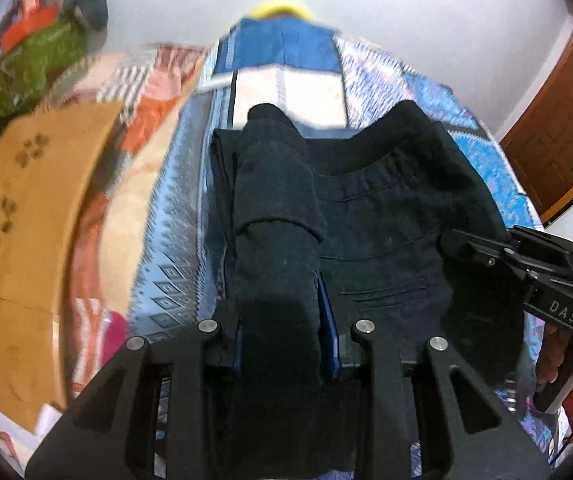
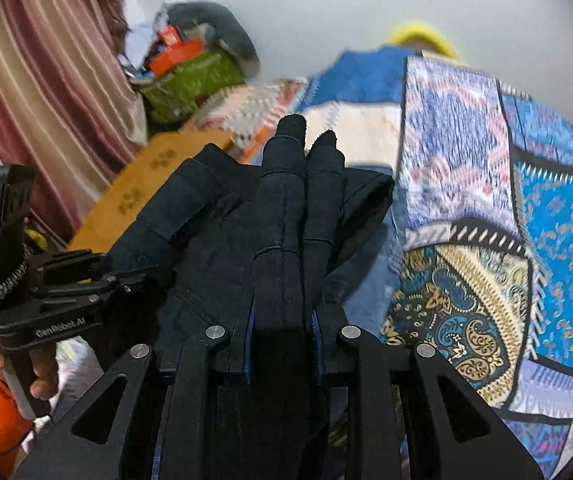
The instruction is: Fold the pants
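The dark navy pants (image 1: 390, 216) lie on a patterned blue bedspread (image 1: 426, 92), waistband and back pocket facing up. My left gripper (image 1: 282, 320) is shut on a thick fold of the pants, which rises between its fingers and hides the tips. My right gripper (image 2: 286, 320) is shut on another bunched fold of the pants (image 2: 214, 216), also hiding its tips. The right gripper's body shows at the right of the left wrist view (image 1: 542, 280); the left one shows at the left of the right wrist view (image 2: 54, 292).
A low wooden table (image 1: 34, 208) stands left of the bed. A green bag with orange boxes (image 1: 34, 56) sits against the white wall. A striped curtain (image 2: 34, 92) hangs at far left. A brown wooden door (image 1: 554, 132) is at right.
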